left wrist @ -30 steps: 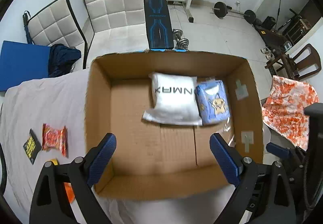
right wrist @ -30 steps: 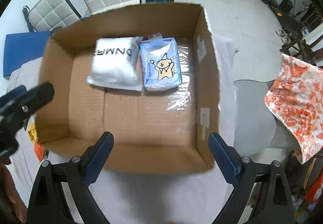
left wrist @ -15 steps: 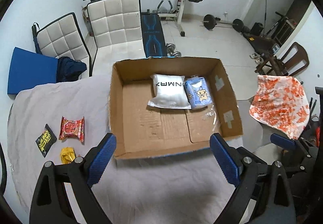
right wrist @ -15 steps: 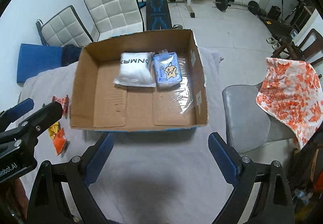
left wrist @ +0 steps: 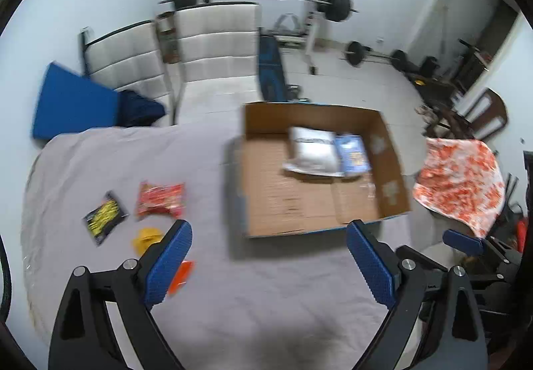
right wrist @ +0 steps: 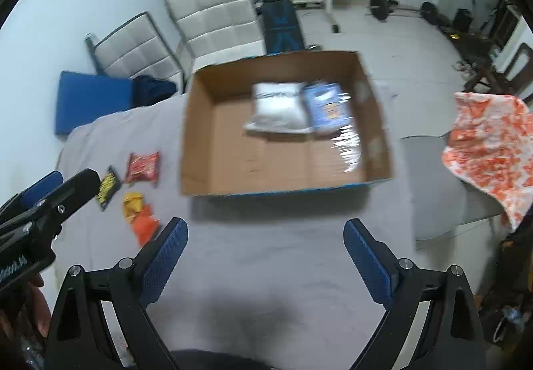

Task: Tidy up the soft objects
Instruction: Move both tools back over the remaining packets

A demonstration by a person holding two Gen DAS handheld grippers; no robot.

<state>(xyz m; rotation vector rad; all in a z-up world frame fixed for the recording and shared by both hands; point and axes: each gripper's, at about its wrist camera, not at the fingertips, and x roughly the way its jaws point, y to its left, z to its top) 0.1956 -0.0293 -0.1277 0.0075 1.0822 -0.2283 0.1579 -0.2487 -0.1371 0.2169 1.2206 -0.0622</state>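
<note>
An open cardboard box (left wrist: 263, 166) (right wrist: 213, 143) sits on the grey cloth-covered table. Inside, at its far side, lie a white soft pack (left wrist: 313, 153) (right wrist: 278, 106) and a blue cartoon-print pack (left wrist: 353, 156) (right wrist: 328, 108) side by side. Left of the box lie a red packet (left wrist: 161, 198) (right wrist: 143, 166), a black-and-yellow packet (left wrist: 105, 216) (right wrist: 107, 186), a yellow packet (left wrist: 146, 236) (right wrist: 132, 203) and an orange packet (left wrist: 180, 275) (right wrist: 145, 226). My left gripper (left wrist: 268, 261) is open and empty, above the table in front of the box. My right gripper (right wrist: 265, 258) is open and empty too.
Two white padded chairs (left wrist: 213, 60) and a blue mat (left wrist: 73, 106) stand behind the table. A weight bench and barbells (left wrist: 319, 3) fill the far room. An orange-patterned cloth (left wrist: 459, 180) drapes over a chair on the right.
Both grippers have pulled back and up from the box, so it looks smaller. The left view has swung left and shows more of the small packets. Both stay open.
</note>
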